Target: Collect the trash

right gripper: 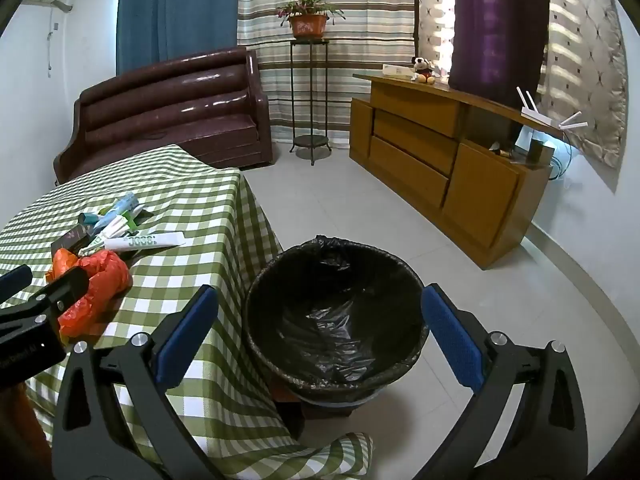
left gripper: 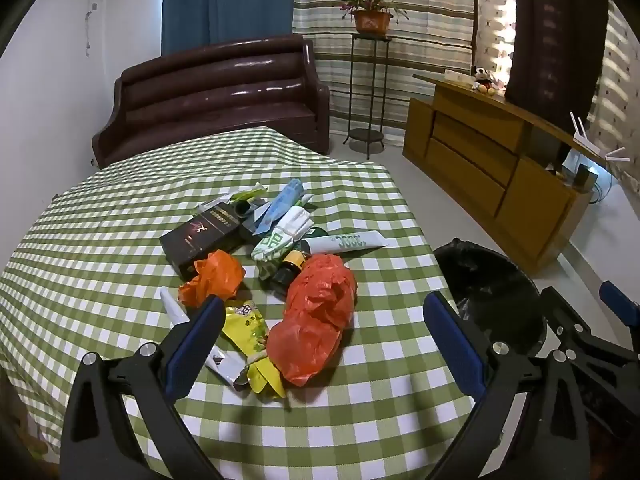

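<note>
Trash lies heaped mid-table: a red plastic bag (left gripper: 316, 320), a yellow wrapper (left gripper: 250, 334), a dark box (left gripper: 200, 240), a white tube (left gripper: 344, 242). Left gripper (left gripper: 324, 340) and right gripper (right gripper: 320, 336) are both wide, holding nothing. The limp bag may slip or drag its neighbours off the checked tablecloth (left gripper: 100, 248), missing the black-lined bin (right gripper: 334, 312) beside the table on the tiled floor (right gripper: 320, 200).

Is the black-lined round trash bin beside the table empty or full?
Empty: the black-lined round trash bin shows only bare, shiny liner inside.
</note>
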### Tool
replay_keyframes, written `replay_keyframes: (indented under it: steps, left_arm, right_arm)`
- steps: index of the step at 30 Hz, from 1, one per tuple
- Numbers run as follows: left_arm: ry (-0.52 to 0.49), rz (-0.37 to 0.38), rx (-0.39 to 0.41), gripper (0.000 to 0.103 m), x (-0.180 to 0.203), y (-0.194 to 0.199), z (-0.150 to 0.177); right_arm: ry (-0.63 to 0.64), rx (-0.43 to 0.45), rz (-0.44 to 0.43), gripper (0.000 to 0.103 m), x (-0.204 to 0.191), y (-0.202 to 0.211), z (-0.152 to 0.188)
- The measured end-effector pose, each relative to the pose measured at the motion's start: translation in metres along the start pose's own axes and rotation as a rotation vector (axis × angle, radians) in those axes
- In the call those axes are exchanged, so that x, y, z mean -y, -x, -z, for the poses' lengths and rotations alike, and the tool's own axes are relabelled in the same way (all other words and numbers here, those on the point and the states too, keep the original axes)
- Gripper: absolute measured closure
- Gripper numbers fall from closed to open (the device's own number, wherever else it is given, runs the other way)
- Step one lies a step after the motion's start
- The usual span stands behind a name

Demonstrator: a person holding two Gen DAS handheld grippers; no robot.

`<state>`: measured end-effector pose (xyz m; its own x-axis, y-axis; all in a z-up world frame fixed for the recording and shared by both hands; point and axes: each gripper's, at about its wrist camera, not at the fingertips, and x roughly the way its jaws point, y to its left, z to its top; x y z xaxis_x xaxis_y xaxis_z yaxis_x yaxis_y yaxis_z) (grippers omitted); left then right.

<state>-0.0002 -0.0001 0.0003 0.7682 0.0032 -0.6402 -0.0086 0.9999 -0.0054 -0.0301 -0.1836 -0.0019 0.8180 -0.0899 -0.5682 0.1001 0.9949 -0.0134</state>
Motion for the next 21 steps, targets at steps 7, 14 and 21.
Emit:
replay_keyframes:
  steps: [7,14,21]
  left_arm:
    - [-0.002,-0.025,0.003,0.007,0.0021,0.0007,0.0003]
    - [0.0,-0.009,0.001,0.007,0.0006,0.0065,0.0015]
    - [-0.007,-0.003,-0.007,0.007,-0.0014,0.0045,-0.0011]
  right_arm:
    - [-0.003,0.002,-0.003,0.004,0.0004,0.0011,-0.0007]
    - [-0.007,-0.002,-0.005,0.004,0.0015,0.0002,-0.0003]
    - [-0.007,-0.001,-0.005,0.004,0.0011,0.0007,-0.0003]
